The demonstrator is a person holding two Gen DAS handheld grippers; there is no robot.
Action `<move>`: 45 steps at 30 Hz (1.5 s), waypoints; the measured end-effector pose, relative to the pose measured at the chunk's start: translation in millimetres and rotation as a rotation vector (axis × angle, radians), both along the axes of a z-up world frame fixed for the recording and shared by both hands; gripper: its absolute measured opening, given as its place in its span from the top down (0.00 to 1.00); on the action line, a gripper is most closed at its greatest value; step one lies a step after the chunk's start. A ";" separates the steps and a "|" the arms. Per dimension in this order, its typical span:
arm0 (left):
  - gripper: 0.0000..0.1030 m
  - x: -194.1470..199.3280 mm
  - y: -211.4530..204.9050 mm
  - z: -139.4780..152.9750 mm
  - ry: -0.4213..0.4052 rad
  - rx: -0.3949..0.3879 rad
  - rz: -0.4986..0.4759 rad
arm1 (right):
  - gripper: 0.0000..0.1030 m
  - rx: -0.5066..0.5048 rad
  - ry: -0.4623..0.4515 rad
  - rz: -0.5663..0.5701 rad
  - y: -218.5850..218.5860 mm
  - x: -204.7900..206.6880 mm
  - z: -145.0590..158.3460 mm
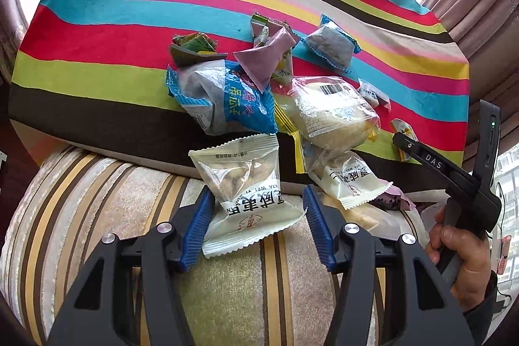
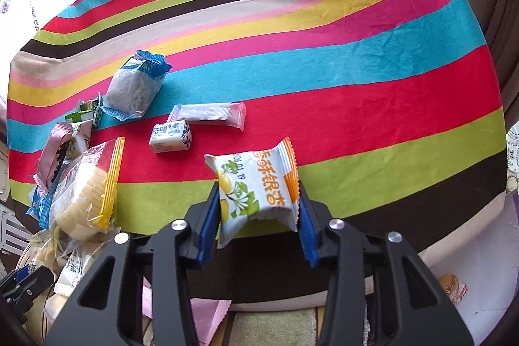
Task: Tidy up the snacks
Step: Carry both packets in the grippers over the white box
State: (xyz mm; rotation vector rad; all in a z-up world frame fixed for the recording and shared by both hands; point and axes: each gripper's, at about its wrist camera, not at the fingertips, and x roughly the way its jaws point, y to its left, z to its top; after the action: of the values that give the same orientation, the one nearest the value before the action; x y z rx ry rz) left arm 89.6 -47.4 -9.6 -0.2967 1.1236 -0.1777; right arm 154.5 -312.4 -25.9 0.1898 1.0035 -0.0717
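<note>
Right hand-held gripper clamps white snack packet with orange edges and yellow fruit print, lifted above near edge of striped multicolour cloth. Left hand-held gripper half-wide; cream sachet with red lettering between blue pads, left pad touching, right apart. Snack pile just beyond.

Left gripper: black angular arms showing triangular cut-outs, round silver screw heads sitting at pivots, blue ribbed pads lining fingers. Right gripper: same black frame, silver screws, blue serrated pads. Its handle showing white "DAS" lettering, small green light glowing. Hand wearing dark sleeve cuff.
</note>
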 end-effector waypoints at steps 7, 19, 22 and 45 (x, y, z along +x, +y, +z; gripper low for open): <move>0.48 -10.1 4.0 5.9 -0.018 0.006 0.009 | 0.60 0.005 -0.035 0.011 0.0 -19.7 12.8; 0.48 -23.6 -3.0 17.6 -0.079 0.076 0.025 | 0.60 0.028 -0.063 0.018 -4.1 -45.2 26.2; 0.48 -25.0 -7.4 20.7 -0.101 0.104 0.028 | 0.60 0.038 -0.072 0.022 -6.0 -54.4 29.6; 0.48 -30.1 -97.5 47.1 -0.248 0.205 -0.114 | 0.60 0.092 -0.091 -0.025 -51.6 -108.9 36.7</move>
State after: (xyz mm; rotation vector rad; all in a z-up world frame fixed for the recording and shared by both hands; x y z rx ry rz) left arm 59.5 -144.8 37.5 -0.0265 0.9043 -0.1927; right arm 45.6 -364.0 10.8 0.2876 0.9141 -0.0397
